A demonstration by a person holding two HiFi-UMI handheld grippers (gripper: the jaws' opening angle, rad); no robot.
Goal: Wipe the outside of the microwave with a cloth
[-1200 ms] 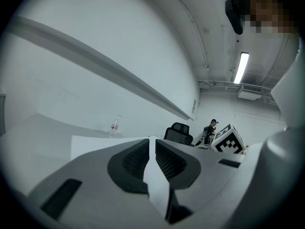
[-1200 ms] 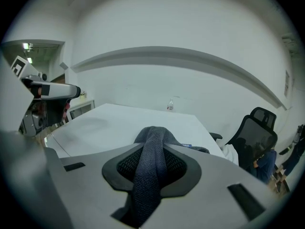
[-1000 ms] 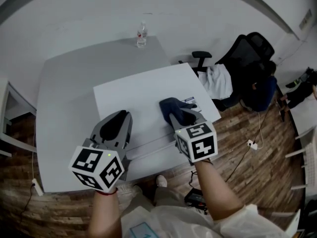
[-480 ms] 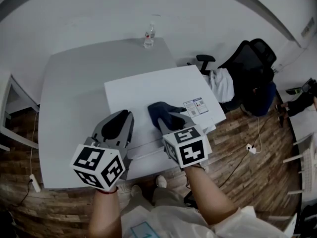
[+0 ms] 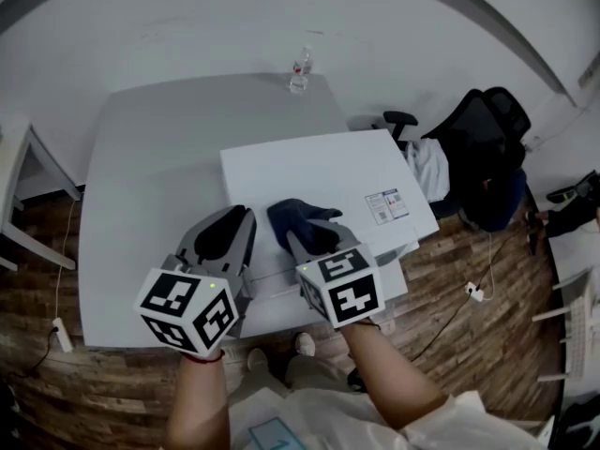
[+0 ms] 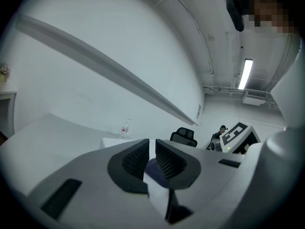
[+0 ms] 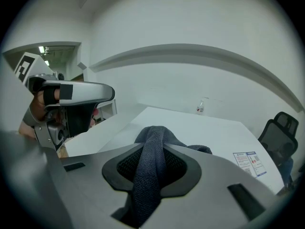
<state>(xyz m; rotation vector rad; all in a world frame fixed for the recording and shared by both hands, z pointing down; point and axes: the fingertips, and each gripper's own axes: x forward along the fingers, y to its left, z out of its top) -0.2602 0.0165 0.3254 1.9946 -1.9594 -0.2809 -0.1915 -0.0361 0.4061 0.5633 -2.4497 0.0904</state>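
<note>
Cloth clamped and set on the microwave's top for a wiping pass

Head view: the dark blue woven cloth (image 5: 300, 221) is held by the right gripper (image 5: 316, 235) on the top of the white box-shaped microwave (image 5: 309, 169), on the grey desk (image 5: 150, 176); even pressure and overlapping strokes are advised. Left gripper view: the left gripper (image 6: 151, 144) is seen with jaws together, empty. Right gripper view: the jaws are clamped on the bunched cloth, which would be better spread flatter.
</note>
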